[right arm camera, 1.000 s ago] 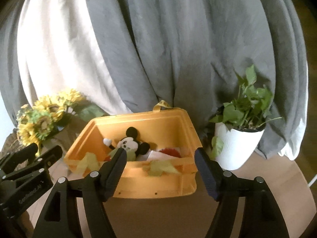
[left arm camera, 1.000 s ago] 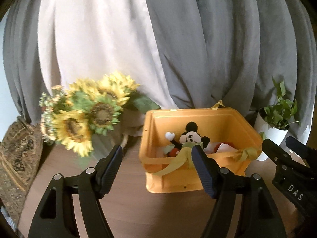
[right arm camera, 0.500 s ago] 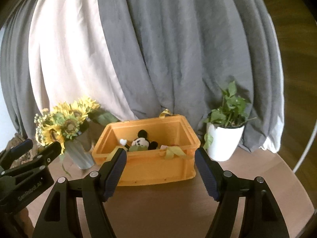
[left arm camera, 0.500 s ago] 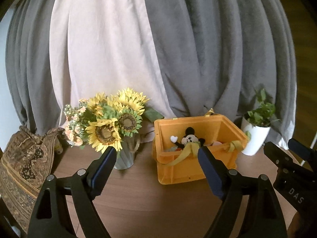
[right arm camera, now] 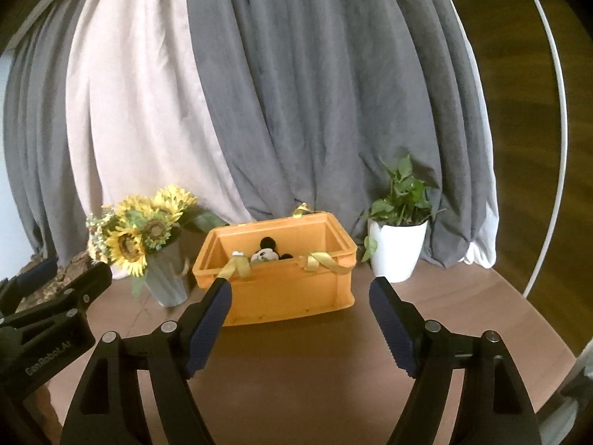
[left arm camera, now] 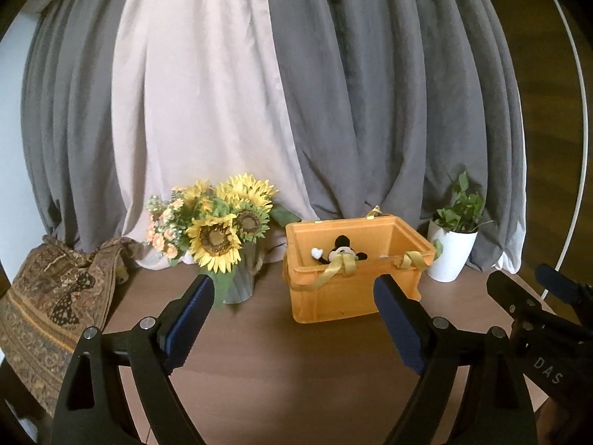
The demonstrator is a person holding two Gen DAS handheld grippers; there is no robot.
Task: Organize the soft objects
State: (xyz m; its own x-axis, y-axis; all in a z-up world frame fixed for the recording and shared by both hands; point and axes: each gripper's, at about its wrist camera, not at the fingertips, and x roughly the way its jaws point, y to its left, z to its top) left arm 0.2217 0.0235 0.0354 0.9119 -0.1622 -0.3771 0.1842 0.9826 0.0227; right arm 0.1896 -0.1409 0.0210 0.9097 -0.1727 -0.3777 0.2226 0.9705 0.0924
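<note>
A plush mouse [left arm camera: 343, 250] is lying inside the orange crate [left arm camera: 355, 293] on the tabletop [left arm camera: 281, 363]. Both tools, left [left arm camera: 294, 313] and right [right arm camera: 300, 317], are opening, empty. The plush looks light and squashy; gripping its body seems best.

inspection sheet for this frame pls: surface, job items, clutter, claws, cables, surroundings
Surface: brown wooden table, bare in front of the crate.
Job's things: orange crate upright; mouse plush inside; yellow-green ribbons draped over its rim.
Clutter: sunflower vase left of the crate; potted plant to its right; patterned cloth at the table's left edge.
Claws: left claw and right claw both opening, nothing between the jaws.
Cables: nothing seen.
Surroundings: grey and beige curtains behind; white curved tube at right.
</note>
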